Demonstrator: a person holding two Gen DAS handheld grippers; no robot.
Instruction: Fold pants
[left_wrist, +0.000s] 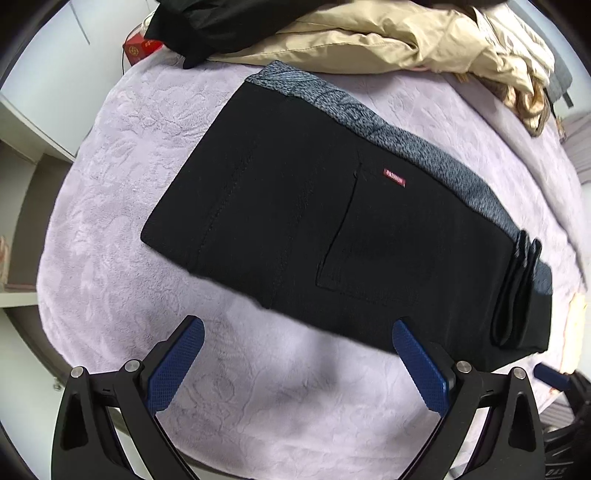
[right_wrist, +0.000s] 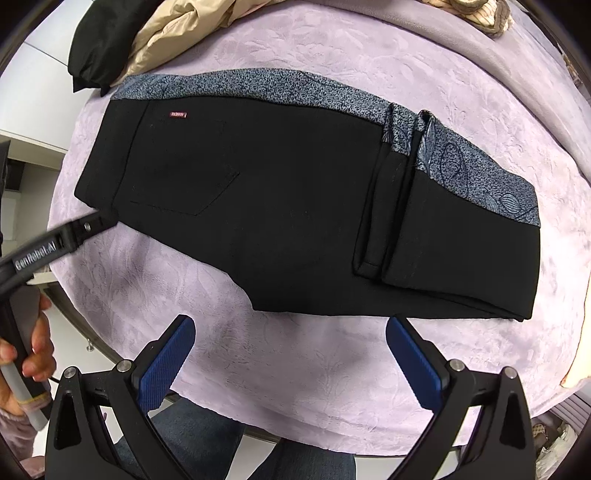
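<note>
My left gripper (right_wrist: 99, 221) tip blends into the pants (right_wrist: 295, 206); beige jacket (left_wrist: 388, 40) runs off the far edge.

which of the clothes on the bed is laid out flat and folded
The black pants with the grey patterned strip, lying flat mid-bed. The black garment and beige jacket sit crumpled at the far edge.

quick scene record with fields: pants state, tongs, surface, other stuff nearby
pants: black pants with grey patterned side stripe, folded over, lying flat
label: small red tag near back pocket
left tongs: open, empty, at near edge of pants
right tongs: open, empty, just short of pants
surface: lilac plush blanket
nearby: beige jacket and black garment heaped at far side
</note>
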